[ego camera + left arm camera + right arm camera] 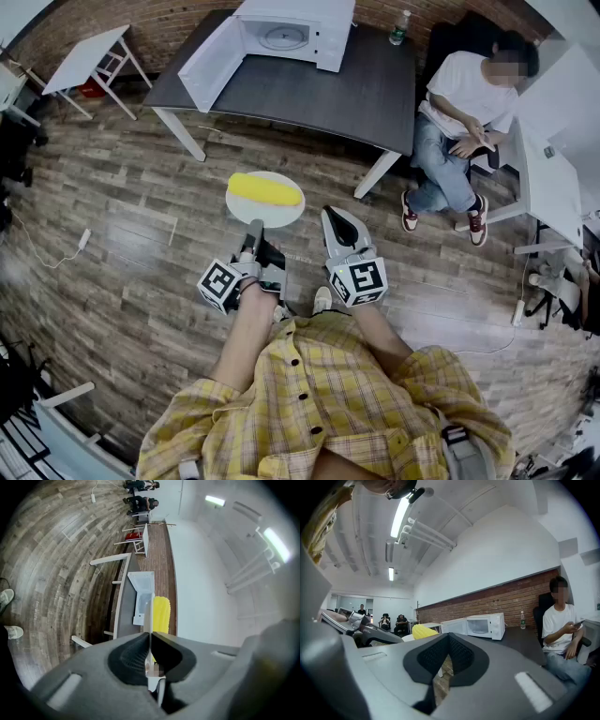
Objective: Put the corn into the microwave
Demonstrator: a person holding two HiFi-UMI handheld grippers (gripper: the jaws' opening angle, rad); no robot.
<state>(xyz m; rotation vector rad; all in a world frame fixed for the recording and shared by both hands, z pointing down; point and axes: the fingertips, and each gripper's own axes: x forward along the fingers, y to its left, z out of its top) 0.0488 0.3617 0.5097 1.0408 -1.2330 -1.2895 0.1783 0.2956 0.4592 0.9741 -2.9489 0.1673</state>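
A wood-plank floor (122, 244) ran back to a brick wall (159, 19). Against it stood a dark table (375, 89) bearing a white microwave (300, 28) with its door (211, 61) swung wide. A seated person (464, 112) sat just beside the table. Both grippers were held out level, well short of the table. The left gripper (253, 232), rolled on its side, was clamped on the rim of a white plate (277, 217) carrying the corn (265, 191). The right gripper (332, 216) had its jaws pressed together on nothing.
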